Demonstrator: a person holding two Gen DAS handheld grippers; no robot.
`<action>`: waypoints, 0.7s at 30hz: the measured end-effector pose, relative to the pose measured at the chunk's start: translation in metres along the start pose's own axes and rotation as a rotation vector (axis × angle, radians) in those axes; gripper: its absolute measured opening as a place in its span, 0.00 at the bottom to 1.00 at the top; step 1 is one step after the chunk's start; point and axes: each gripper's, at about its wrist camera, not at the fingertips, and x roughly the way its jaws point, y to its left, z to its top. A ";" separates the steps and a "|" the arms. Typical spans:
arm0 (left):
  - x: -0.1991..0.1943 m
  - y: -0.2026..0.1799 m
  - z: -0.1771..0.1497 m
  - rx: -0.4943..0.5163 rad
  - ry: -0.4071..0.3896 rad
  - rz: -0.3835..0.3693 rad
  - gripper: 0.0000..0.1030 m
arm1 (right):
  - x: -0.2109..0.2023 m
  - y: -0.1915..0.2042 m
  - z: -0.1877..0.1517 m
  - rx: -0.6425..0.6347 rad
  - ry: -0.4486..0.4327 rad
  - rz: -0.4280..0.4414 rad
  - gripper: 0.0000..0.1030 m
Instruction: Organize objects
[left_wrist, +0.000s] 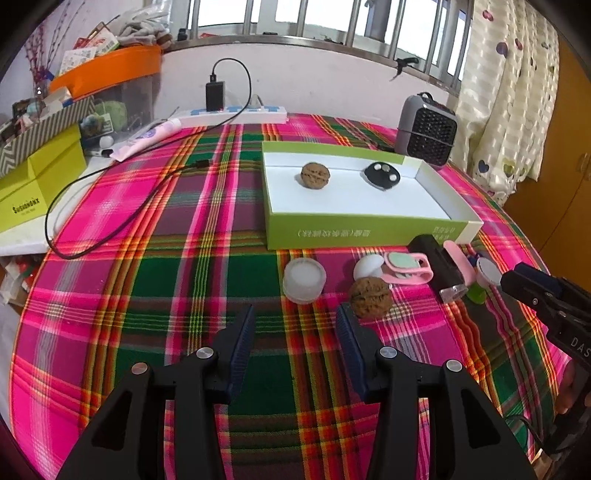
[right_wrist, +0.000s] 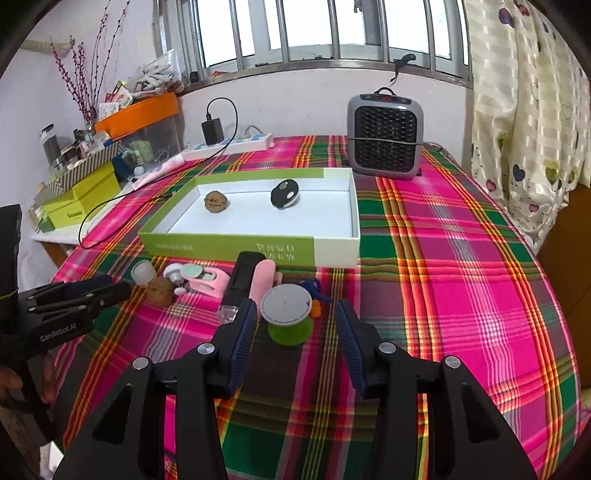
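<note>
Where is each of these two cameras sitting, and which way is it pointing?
Left wrist view: sits on the left tongs, looking down and forward at a walnut and round white lid; the right tongs show at its right edge.
Right wrist view: sits on the right tongs, open either side of a grey disc on a green base; the left tongs show at its left.
Shared: the green tray, plaid cloth and heater.

The table (right_wrist: 461, 280) is covered by a plaid cloth. A green-and-white tray (right_wrist: 334, 253) is set near its middle. A heater (right_wrist: 384, 138) and a power strip (right_wrist: 231, 144) are placed along the far edge. Toward the near edge are laid a walnut (left_wrist: 370, 297), a white cap (left_wrist: 304, 280), a pink clip (left_wrist: 408, 268), a black device (right_wrist: 243, 278) and a green-based disc (right_wrist: 286, 312).
</note>
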 end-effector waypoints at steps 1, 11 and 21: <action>0.001 -0.001 -0.001 0.002 0.004 -0.002 0.42 | 0.000 0.000 -0.002 0.001 0.002 0.002 0.44; 0.006 0.001 -0.003 -0.007 0.029 -0.019 0.43 | 0.010 0.003 -0.009 -0.001 0.048 0.020 0.44; 0.009 0.002 -0.002 0.002 0.040 -0.026 0.47 | 0.022 0.006 -0.010 -0.012 0.114 0.032 0.44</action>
